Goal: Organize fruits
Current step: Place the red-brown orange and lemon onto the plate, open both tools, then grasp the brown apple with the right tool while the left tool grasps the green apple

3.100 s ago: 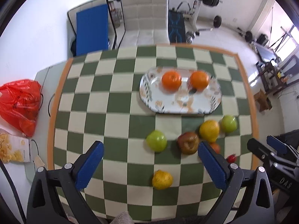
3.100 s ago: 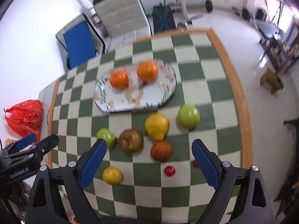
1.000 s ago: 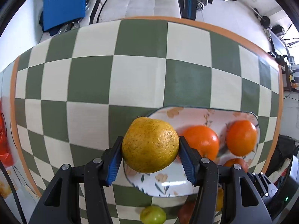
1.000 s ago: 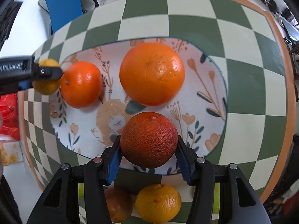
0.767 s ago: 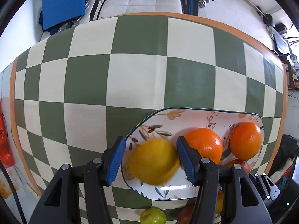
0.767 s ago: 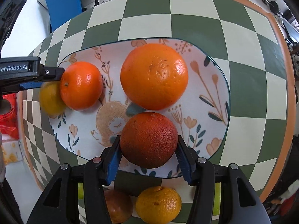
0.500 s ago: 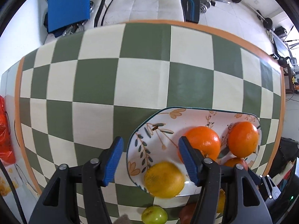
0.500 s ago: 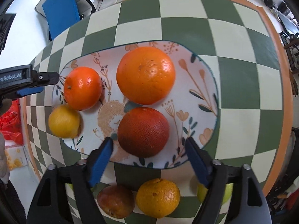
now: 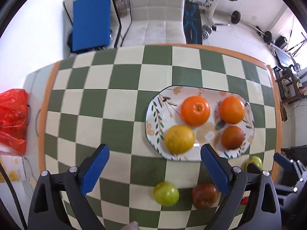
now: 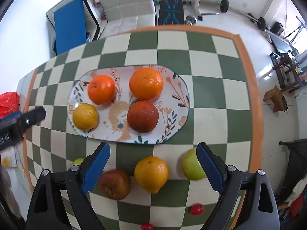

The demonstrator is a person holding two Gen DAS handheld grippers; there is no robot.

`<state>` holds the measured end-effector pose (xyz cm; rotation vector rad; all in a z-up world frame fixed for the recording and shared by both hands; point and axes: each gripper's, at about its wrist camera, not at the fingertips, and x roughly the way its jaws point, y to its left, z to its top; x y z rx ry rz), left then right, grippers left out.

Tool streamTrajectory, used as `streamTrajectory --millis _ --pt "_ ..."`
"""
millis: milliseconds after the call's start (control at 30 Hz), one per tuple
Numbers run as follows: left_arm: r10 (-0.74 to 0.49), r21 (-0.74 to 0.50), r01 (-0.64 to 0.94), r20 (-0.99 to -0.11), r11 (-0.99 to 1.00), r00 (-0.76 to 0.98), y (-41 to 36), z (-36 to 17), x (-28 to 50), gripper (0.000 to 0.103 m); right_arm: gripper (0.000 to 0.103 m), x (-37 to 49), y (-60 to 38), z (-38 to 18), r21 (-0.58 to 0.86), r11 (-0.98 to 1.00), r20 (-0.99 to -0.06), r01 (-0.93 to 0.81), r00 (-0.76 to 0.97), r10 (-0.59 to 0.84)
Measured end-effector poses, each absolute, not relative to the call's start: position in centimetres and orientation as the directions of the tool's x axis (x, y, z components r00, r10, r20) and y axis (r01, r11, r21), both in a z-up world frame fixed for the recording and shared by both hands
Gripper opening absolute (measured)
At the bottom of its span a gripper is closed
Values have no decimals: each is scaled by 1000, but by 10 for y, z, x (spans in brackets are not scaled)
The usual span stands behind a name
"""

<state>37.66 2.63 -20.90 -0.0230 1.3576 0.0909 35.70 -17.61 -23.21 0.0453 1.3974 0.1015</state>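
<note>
Both the left gripper (image 9: 154,169) and the right gripper (image 10: 152,167) hang wide apart and empty above the checkered desk (image 10: 209,88). The oval plate (image 10: 178,94) holds two oranges, a yellow citrus (image 10: 85,116) and a dark red orange (image 10: 143,116). Near its front edge lie a brown apple (image 10: 114,184), a yellow orange (image 10: 151,174) and a green apple (image 10: 191,165), with two small red fruits closer in.
</note>
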Motion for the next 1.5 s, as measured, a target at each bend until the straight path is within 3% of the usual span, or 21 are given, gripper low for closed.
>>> streamTrajectory --millis 700,1033,1267,1500 --pt "-1 -17 -37 -914 999 405 10 -100 261 97 94 237 -187 -98 124 991 -909 -56 393 136" --pt "-23 -37 -24 -897 999 442 5 -71 238 97 94 210 -193 -63 168 984 -879 -52 444 174" --pt "27 6 -57 -926 998 377 12 -104 253 97 94 229 -193 -111 256 966 -904 -35 344 252" --pt "171 145 -142 -965 979 199 43 -191 277 97 93 263 -154 -244 306 952 -946 -27 101 307"
